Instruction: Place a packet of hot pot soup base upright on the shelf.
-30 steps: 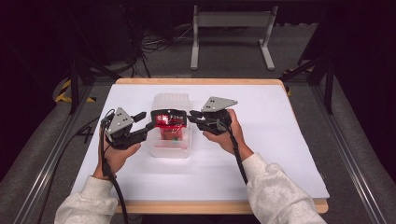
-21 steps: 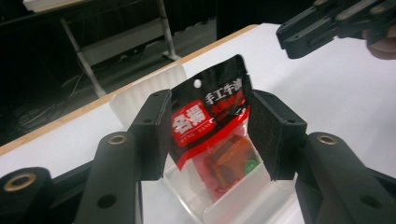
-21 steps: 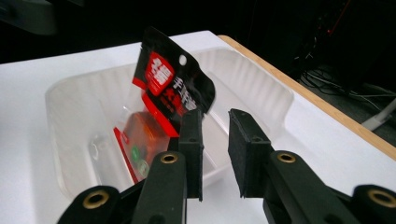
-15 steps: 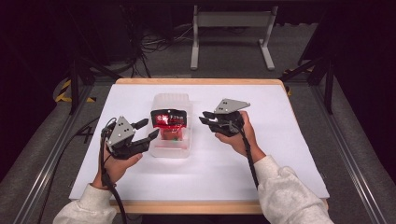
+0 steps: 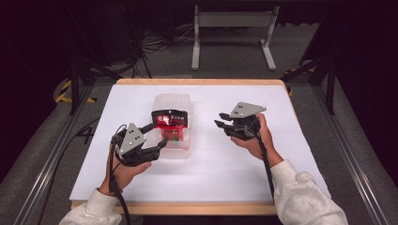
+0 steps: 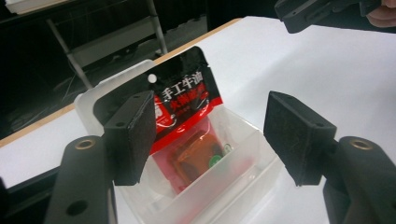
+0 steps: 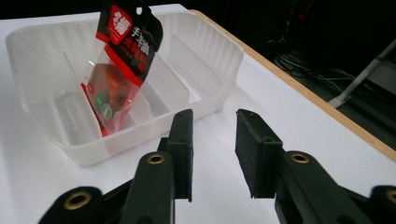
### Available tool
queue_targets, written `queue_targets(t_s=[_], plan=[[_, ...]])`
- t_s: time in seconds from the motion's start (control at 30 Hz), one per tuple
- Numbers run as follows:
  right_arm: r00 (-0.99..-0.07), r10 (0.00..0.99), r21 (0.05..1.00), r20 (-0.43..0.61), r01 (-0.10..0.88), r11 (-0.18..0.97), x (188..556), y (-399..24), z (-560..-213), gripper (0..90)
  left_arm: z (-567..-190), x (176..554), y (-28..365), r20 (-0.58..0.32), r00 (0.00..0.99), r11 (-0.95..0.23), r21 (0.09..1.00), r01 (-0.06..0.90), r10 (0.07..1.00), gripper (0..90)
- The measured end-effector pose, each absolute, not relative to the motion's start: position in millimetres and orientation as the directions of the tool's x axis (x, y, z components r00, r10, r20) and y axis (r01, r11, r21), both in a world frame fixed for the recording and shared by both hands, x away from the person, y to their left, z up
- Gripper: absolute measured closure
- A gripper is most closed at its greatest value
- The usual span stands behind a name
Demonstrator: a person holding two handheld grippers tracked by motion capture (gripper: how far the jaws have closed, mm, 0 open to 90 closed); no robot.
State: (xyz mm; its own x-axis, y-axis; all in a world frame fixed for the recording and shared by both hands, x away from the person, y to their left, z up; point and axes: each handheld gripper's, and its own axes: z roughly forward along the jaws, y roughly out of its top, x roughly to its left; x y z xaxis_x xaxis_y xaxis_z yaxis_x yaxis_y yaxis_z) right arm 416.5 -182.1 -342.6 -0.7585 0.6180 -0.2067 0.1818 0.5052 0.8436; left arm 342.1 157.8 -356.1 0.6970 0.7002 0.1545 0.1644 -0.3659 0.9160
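A clear plastic tray (image 5: pixel 183 149) with dividers sits mid-table. A red and black sauce packet (image 5: pixel 170 122) stands in it, leaning on a divider. My left gripper (image 5: pixel 158 135) is at the tray's near left corner, open; its jaws have just been opening. In the left gripper view the fingers (image 6: pixel 133 135) frame the packet (image 6: pixel 187 100) and tray (image 6: pixel 254 154) without touching them. My right gripper (image 5: pixel 219 119) is open to the right of the tray, its jaws also just opening and nothing between them. The right gripper view has the gripper (image 7: pixel 218 149) in front of the tray (image 7: pixel 205 70) and packet (image 7: pixel 123 51).
The white table sheet (image 5: pixel 281 154) has a wooden rim (image 5: pixel 197 81) at the far edge. A grey metal stand (image 5: pixel 232 28) is on the floor beyond. Rails run along both sides of the table. My right gripper (image 6: pixel 317 11) appears at the top of the left gripper view.
Both grippers have let go of the packet and drawn away from the tray, the left toward the near left, the right to the right. The packet stays standing in the tray.
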Motion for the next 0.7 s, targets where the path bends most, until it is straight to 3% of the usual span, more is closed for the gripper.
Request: queue_targets(t_s=[0.7], plan=[[-0.731,0.626,0.785,-0.27,0.209,0.583,402.5,-220.1,-351.9,45.8,-371.8,318.7,120.1,0.219,0.751,-0.48,0.865,0.146,0.623,19.5]])
